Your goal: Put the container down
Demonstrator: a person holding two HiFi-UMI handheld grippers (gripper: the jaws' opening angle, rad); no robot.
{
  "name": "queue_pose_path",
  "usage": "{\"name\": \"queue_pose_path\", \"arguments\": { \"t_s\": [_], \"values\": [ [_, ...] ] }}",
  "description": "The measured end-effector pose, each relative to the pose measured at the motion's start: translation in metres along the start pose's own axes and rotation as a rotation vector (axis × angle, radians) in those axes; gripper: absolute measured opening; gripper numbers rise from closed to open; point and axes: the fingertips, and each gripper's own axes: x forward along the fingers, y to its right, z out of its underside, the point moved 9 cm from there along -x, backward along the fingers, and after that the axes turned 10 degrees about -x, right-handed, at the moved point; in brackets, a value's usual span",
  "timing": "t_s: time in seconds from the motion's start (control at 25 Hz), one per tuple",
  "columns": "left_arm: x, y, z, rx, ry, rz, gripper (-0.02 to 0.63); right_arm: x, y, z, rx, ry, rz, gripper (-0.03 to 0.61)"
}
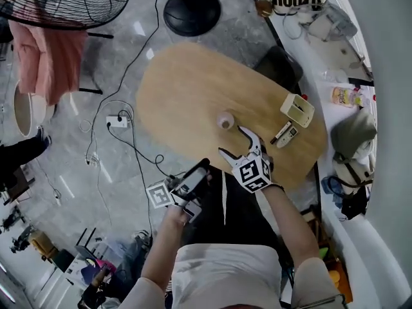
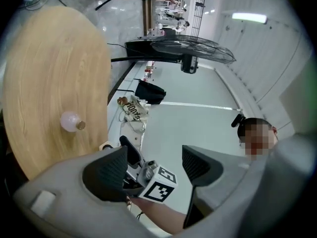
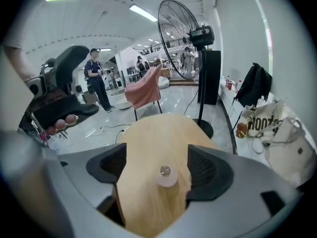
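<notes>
One container (image 1: 224, 120) is standing upright on the counter (image 1: 187, 95), free of both grippers. Right gripper (image 1: 233, 140) is hovering just beside it, fingers wide, holding nothing. Left gripper (image 2: 151, 166) is hanging off the counter edge, fingers wide, empty. Risk: a right finger clipping the container on retreat and tipping it

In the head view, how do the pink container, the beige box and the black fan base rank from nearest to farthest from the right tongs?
1. Pink container, on the table just ahead of the right tongs.
2. Beige box, near the table's right edge.
3. Black fan base, on the floor beyond the table.
</notes>
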Motion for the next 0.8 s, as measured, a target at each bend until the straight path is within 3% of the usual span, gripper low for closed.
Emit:
{"name": "queue_pose_path", "arguments": {
  "t_s": [0.08, 0.2, 0.4, 0.56, 0.8],
  "values": [
    [-0.005, 0.029, 0.014, 0.030, 0.005, 0.011, 0.346, -0.034, -0.007, -0.024, -0.014, 0.026, 0.010, 0.359],
    [-0.014, 0.074, 0.033, 0.078, 0.011, 0.009, 0.299, -0.083, -0.019, -0.059, -0.069, 0.058, 0.033, 0.264],
    [-0.038, 0.145, 0.064, 0.205, 0.022, 0.018, 0.258, -0.157, -0.039, -0.102, -0.079, 0.112, 0.064, 0.209],
    [-0.063, 0.191, 0.075, 0.345, 0.035, 0.003, 0.219, -0.203, -0.057, -0.127, -0.044, 0.153, 0.116, 0.178],
    [-0.116, 0.237, 0.095, 0.625, -0.021, -0.117, 0.148, -0.254, -0.108, -0.156, 0.025, 0.195, 0.169, 0.150]
  ]
}}
